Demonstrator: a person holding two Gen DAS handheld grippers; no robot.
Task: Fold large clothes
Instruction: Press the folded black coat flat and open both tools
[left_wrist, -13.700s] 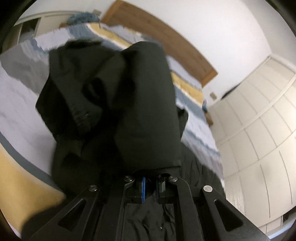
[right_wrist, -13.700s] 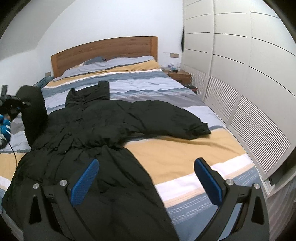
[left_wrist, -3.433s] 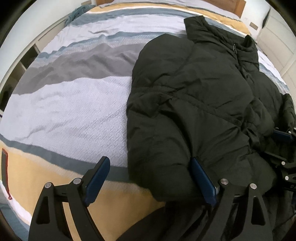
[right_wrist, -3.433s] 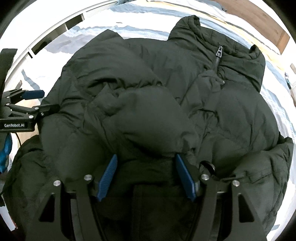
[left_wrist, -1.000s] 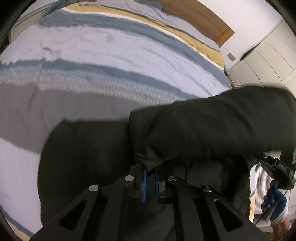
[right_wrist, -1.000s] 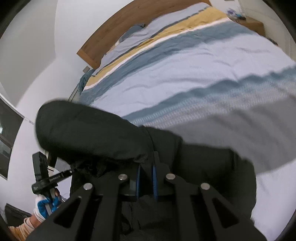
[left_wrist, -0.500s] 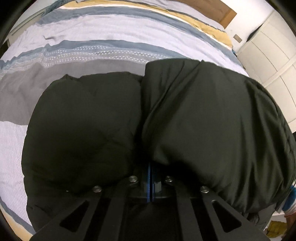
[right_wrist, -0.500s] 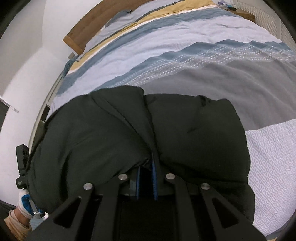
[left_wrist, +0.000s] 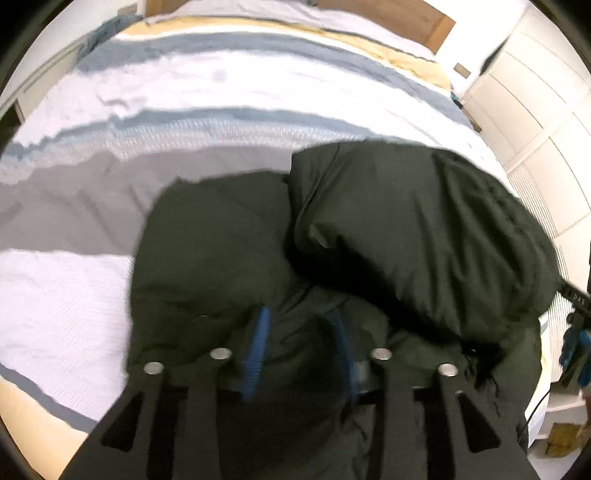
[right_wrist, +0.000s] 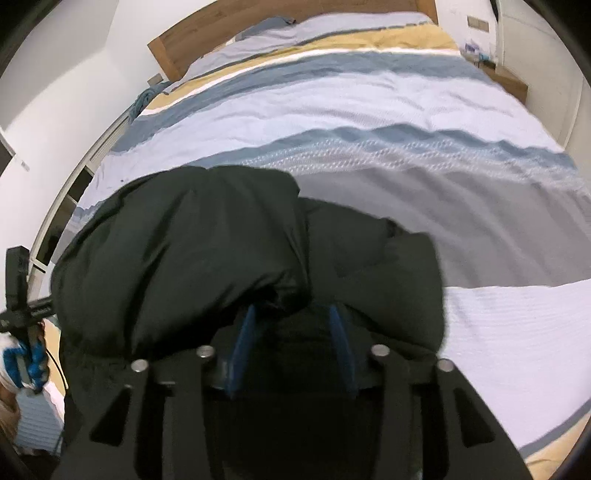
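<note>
Left wrist view: the left gripper (left_wrist: 299, 350) is pointing steeply down at the black coat (left_wrist: 406, 236), which is lying bundled on the striped bed (left_wrist: 74, 314) directly ahead of and beneath the fingers. Its jaws, pinched tight on a fold half a second ago, have just been opening and are now standing partly apart; dark fabric is sitting in the gap, but the blue pads (left_wrist: 256, 354) are not visibly pressing on it. This is reading as a release, so the fold carried over is judged to be laid down.

Right wrist view: the right gripper (right_wrist: 291, 343) is doing the same. Its jaws have likewise just been opening from a closed pinch and are standing partly apart over the coat (right_wrist: 184, 258), with cloth between them but apparently unclamped.

Each view is showing what the other is hiding. The left view is taking in the white wardrobe (left_wrist: 535, 122) to the right of the gripper and part of the other tool at the edge. The right view is showing the wooden headboard (right_wrist: 173, 44) far ahead and, at lower left, the person's gloved hand (right_wrist: 22, 362).
</note>
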